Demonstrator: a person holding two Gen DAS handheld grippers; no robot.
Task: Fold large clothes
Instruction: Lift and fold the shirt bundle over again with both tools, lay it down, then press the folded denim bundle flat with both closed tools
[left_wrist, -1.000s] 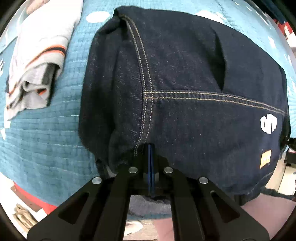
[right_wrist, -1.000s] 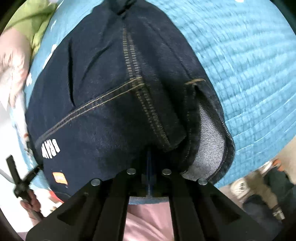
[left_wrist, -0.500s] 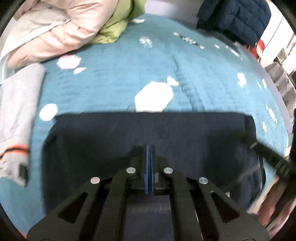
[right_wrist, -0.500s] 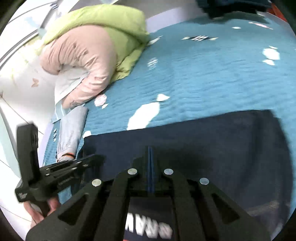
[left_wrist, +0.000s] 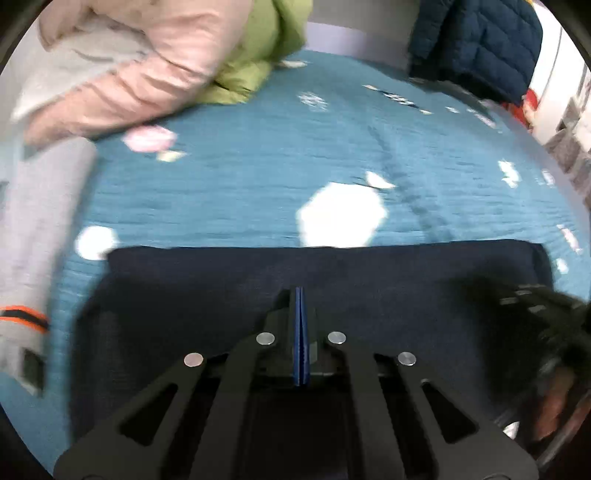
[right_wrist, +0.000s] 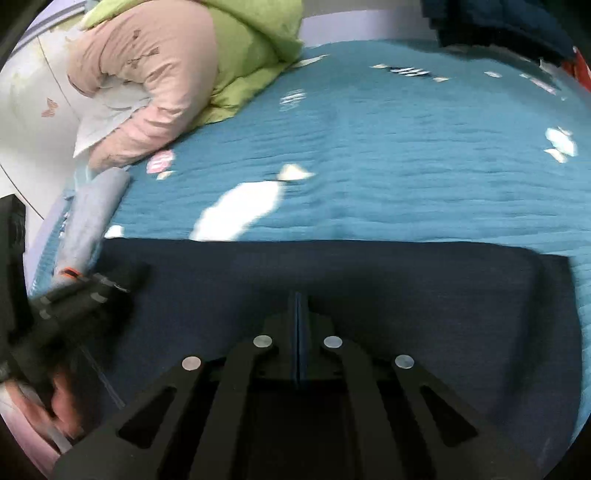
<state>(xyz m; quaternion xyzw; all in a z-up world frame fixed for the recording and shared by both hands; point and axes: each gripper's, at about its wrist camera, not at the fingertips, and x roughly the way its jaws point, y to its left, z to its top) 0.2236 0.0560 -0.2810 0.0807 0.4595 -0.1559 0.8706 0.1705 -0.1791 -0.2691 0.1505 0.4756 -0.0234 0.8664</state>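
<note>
Dark blue jeans (left_wrist: 207, 280) lie flat across the near part of a teal bedspread (left_wrist: 258, 177), folded into a wide band; they also show in the right wrist view (right_wrist: 406, 280). My left gripper (left_wrist: 299, 295) has its jaws pressed together over the jeans' near part; whether cloth is pinched is not visible. My right gripper (right_wrist: 298, 297) is likewise shut over the jeans. Each gripper shows blurred in the other's view, the right gripper (left_wrist: 535, 306) at right and the left gripper (right_wrist: 85, 291) at left.
A folded grey garment with orange stripes (left_wrist: 33, 236) lies left of the jeans. A pink and green duvet (right_wrist: 177, 74) is heaped at the far left. A dark quilted jacket (left_wrist: 476, 44) lies at the far right. The bed's edge is near me.
The jeans were held up in front of both cameras a second ago. They now lie flat on the bed, and both grippers have tipped forward and drawn back slightly.
</note>
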